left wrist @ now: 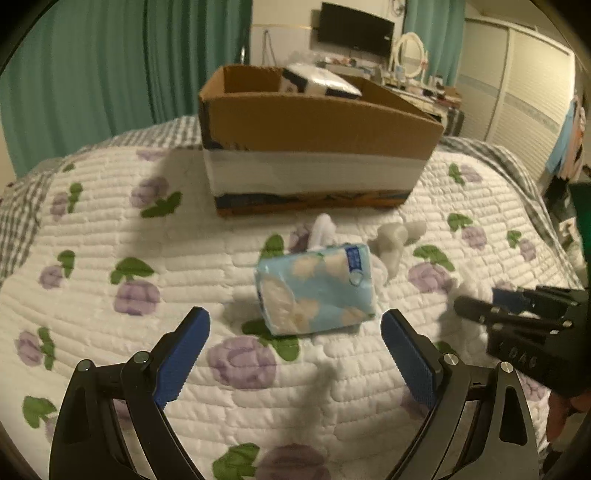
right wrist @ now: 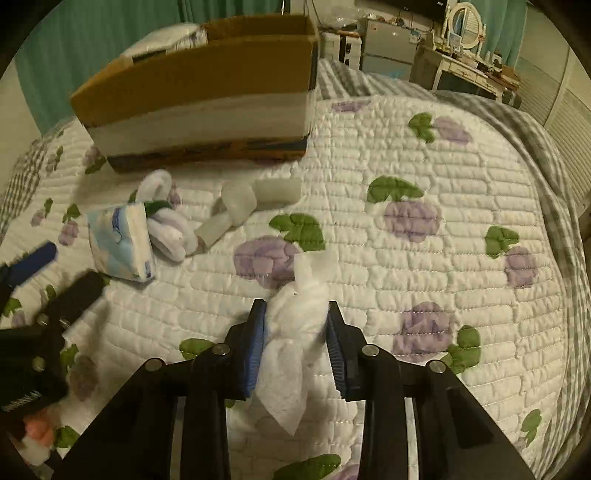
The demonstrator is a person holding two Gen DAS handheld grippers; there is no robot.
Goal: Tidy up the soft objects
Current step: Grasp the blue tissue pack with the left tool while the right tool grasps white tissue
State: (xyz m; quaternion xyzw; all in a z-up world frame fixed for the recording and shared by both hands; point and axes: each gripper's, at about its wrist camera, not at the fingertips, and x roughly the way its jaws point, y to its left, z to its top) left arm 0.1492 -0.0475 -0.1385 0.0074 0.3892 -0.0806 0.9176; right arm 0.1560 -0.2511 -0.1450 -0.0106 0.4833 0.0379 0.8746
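Observation:
A light blue tissue pack (left wrist: 317,290) lies on the quilted bed just ahead of my open left gripper (left wrist: 295,328); it also shows in the right wrist view (right wrist: 120,240). My right gripper (right wrist: 295,314) is shut on a crumpled white tissue (right wrist: 295,332). The right gripper shows at the right in the left wrist view (left wrist: 517,314). White rolled socks (right wrist: 168,225) and white foam pieces (right wrist: 240,201) lie between the pack and a cardboard box (left wrist: 314,147), which holds a wrapped package (left wrist: 321,79).
The floral quilt (right wrist: 424,221) covers the bed, with a checked blanket (right wrist: 517,122) at its far edge. Green curtains (left wrist: 110,66), a TV (left wrist: 354,29) and a cluttered dresser (right wrist: 469,70) stand beyond the bed.

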